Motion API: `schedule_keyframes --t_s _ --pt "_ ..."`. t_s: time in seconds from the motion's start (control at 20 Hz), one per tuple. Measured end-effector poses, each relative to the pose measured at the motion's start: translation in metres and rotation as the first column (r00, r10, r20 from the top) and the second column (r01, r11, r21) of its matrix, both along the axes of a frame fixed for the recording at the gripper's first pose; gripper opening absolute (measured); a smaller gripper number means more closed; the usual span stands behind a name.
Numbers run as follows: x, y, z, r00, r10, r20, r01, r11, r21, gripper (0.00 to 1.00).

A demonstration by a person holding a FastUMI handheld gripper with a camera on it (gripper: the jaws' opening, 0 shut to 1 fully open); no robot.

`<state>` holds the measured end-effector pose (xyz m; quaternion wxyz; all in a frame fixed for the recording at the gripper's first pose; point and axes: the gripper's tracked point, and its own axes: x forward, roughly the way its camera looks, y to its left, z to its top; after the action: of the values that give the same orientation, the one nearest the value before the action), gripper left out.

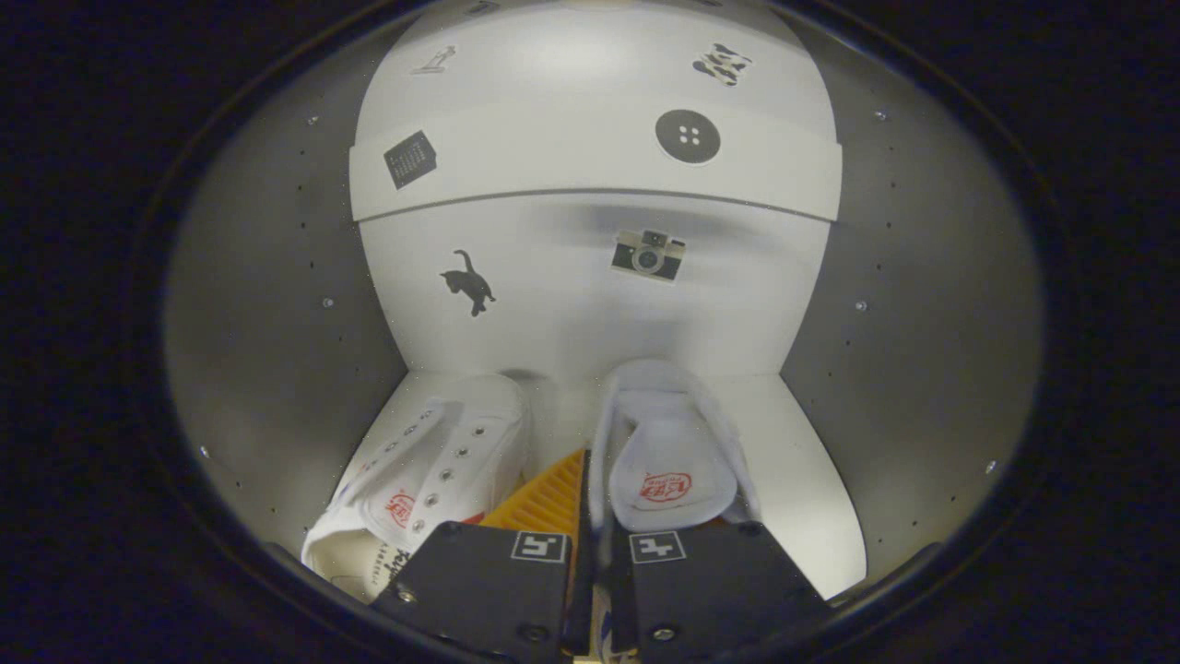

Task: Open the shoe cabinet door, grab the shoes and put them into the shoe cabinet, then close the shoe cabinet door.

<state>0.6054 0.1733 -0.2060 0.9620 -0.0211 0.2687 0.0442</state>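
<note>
Right shoe point(671, 461): white sneaker standing on the cabinet floor point(802, 461), toe pointing away toward the back wall; seen from the heel end, with a red logo on the insole. It sits just ahead of the tongs, at about 1 o'clock from their tips.
Heel of the right shoe: its left rim runs down into the narrow gap between the two fingers, and it looks pinched there.
Left shoe point(433, 470): second white sneaker with metal eyelets and a red mark on the tongue, lying at about 10 o'clock from the tongs, beside the first shoe and slightly apart from it.
Tongs point(590, 553): nearly closed, only a thin slot between the fingers, gripping the heel rim of the right shoe. Each finger carries a small square marker on top.
Orange ribbed piece point(548, 498): shows between the two shoes, just ahead of the left finger; what it belongs to cannot be told.
Shoe cabinet point(590, 277): white inside, both shoes resting within it.
Back wall: at 12 o'clock beyond the shoes, with a cat sticker point(468, 281) and a camera sticker point(648, 254).
Upper panel point(590, 157): above the back wall, with a button sticker point(688, 136) and a dark square sticker point(409, 159).
Side walls point(277, 304): grey panels with rows of small holes, at 9 and 3 o'clock.
</note>
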Motion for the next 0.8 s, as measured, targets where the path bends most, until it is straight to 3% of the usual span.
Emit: schedule_keyframes --t_s 0.2,0.35,0.5,0.55,0.8 --pt "-0.014 -0.003 -0.002 1.0 0.008 -0.001 -0.008 1.0 -0.026 0.23" --pt "-0.034 0.0 0.012 0.999 0.025 0.043 -0.024 0.999 -0.034 0.38" --pt "-0.063 0.0 0.026 0.994 0.038 0.102 -0.031 0.997 -0.071 0.75" --pt "-0.072 -0.001 0.03 0.992 0.037 0.12 -0.028 0.997 -0.076 0.79" --pt "-0.124 -0.002 0.047 0.984 0.023 0.178 -0.015 0.999 -0.05 0.79"
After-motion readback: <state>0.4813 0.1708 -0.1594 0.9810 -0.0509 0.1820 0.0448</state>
